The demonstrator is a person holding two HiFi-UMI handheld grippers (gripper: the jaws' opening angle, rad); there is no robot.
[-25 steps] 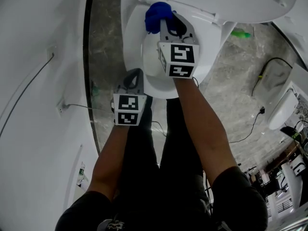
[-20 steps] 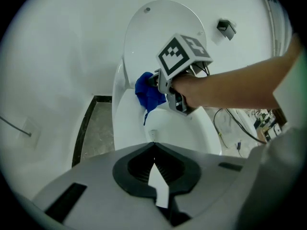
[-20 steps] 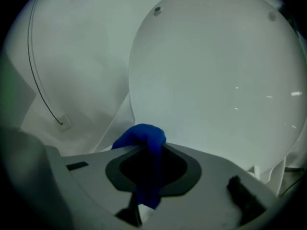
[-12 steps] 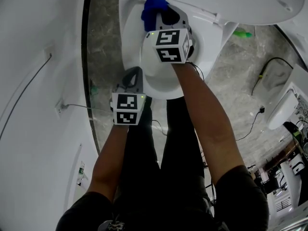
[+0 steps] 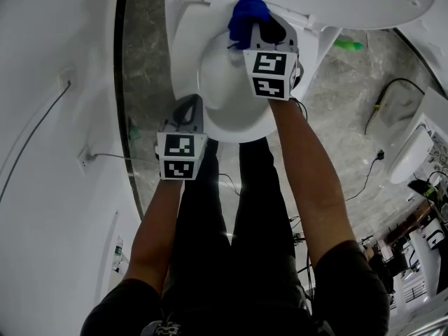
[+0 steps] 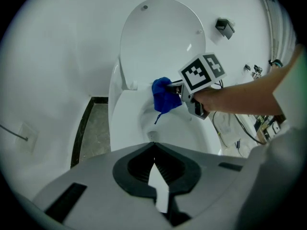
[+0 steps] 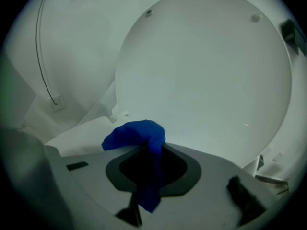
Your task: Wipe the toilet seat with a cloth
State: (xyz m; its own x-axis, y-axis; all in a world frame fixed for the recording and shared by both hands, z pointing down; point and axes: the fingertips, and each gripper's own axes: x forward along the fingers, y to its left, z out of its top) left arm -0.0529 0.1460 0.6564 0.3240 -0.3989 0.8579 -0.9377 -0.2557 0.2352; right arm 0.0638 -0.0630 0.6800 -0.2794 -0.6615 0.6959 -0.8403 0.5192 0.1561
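Note:
The white toilet seat (image 5: pixel 183 54) lies down with the lid (image 6: pixel 160 42) raised behind it. My right gripper (image 5: pixel 260 30) is shut on a bunched blue cloth (image 5: pixel 248 14) and holds it at the rear of the seat, near the hinge. In the right gripper view the cloth (image 7: pixel 139 133) bulges out of the jaws and a strip hangs down between them, with the lid (image 7: pixel 206 71) right behind. My left gripper (image 5: pixel 187 105) hovers shut and empty off the seat's front left edge. From the left gripper view the cloth (image 6: pixel 164 97) hangs over the bowl.
A grey stone floor surrounds the toilet. A green object (image 5: pixel 348 45) lies on the floor to the toilet's right, with black cables (image 5: pixel 381 96) beyond it. A white wall with a socket (image 5: pixel 87 156) runs along the left. The person's legs stand just in front of the bowl.
My right gripper has carried the blue cloth rightward along the rear of the seat. The left gripper has barely moved.

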